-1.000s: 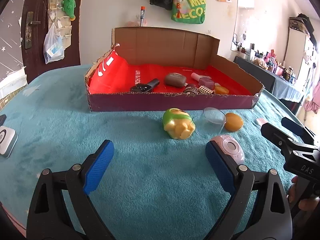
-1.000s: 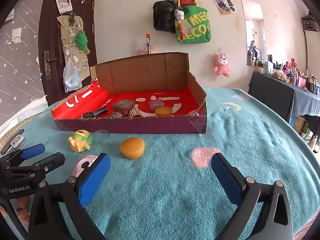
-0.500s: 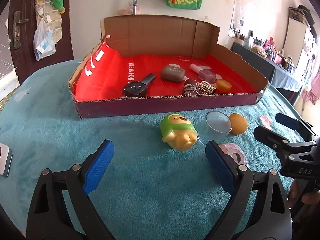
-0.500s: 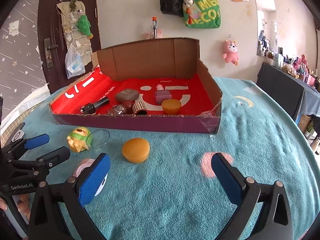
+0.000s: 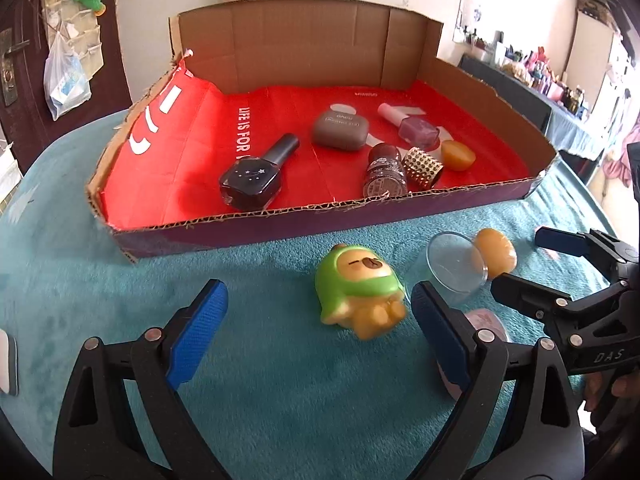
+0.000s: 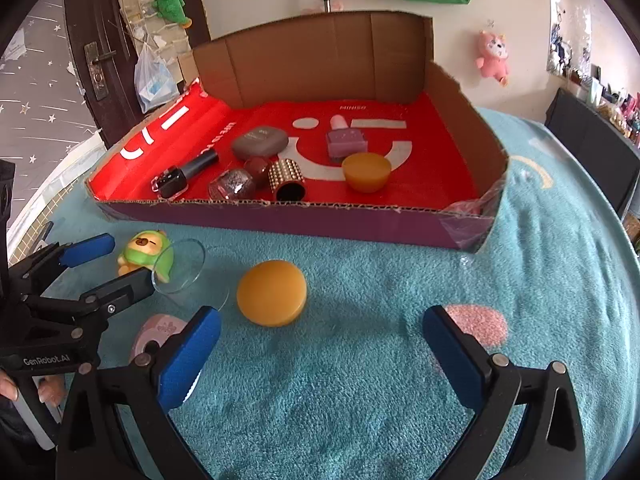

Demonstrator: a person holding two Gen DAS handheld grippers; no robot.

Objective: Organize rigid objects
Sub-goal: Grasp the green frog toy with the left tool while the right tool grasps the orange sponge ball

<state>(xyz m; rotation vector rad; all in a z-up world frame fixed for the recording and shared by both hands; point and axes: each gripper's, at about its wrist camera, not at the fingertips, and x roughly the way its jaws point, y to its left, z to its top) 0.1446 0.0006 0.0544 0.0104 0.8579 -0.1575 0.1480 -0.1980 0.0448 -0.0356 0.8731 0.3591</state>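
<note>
1. Left wrist view: the left claw (image 5: 316, 336) stands wide apart and empty over the teal tabletop (image 5: 80, 280). The green bear figurine (image 5: 358, 292) lies at its 1 o'clock, outside the cardboard box (image 5: 360, 216), probably next to be boxed.
2. Right wrist view: the right claw (image 6: 318, 354) gapes empty; the orange puck (image 6: 272, 293) lies at 11 o'clock, unsorted.

Teal fuzzy cloth (image 6: 360, 380) with a pink spot (image 6: 478, 322); cardboard box (image 5: 280, 48) brown inside, purple front wall, red liner (image 5: 192, 152) with white print. Toy figure (image 5: 358, 286) green over yellow, loose puck (image 6: 272, 293) amber-orange. Dark bottle (image 5: 252, 180) has tiny white stars, cuff (image 5: 423, 166) gold-studded.
</note>
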